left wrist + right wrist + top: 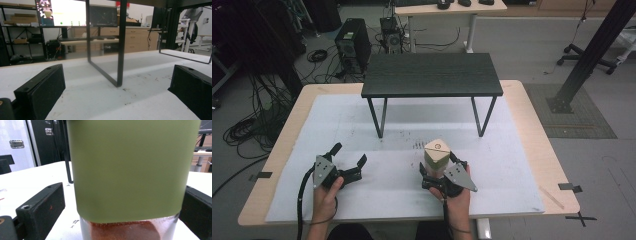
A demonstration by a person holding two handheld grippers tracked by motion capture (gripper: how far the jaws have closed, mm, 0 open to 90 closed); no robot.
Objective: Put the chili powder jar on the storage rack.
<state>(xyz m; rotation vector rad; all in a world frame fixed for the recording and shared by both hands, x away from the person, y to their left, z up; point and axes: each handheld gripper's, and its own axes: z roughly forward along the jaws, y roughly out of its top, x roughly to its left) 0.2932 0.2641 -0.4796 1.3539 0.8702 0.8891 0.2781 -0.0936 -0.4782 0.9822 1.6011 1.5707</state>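
- High view: a person's two hands held grippers over a white-covered tabletop [512,165]. The right gripper [438,176] sat around the base of a spice jar [436,156], a green-labelled container with a pale wooden lid, standing upright in front of a small black shelf [432,75]. The left gripper [348,161] rested apart on the left, its jaws spread and empty.
- Left gripper view: the two black jaws stood wide, nothing between them; ahead rose a thin black shelf leg [121,45] on the white surface.
- Right gripper view: the spice jar [130,170] stood between the jaws, red powder visible under the green label. The left jaw showed a clear gap from the glass, so the right gripper looked released, not yet clenched.
- Risk, as a judgement: closing this low on a tall jar could tip it; lifting carelessly could knock the lid against the shelf edge.
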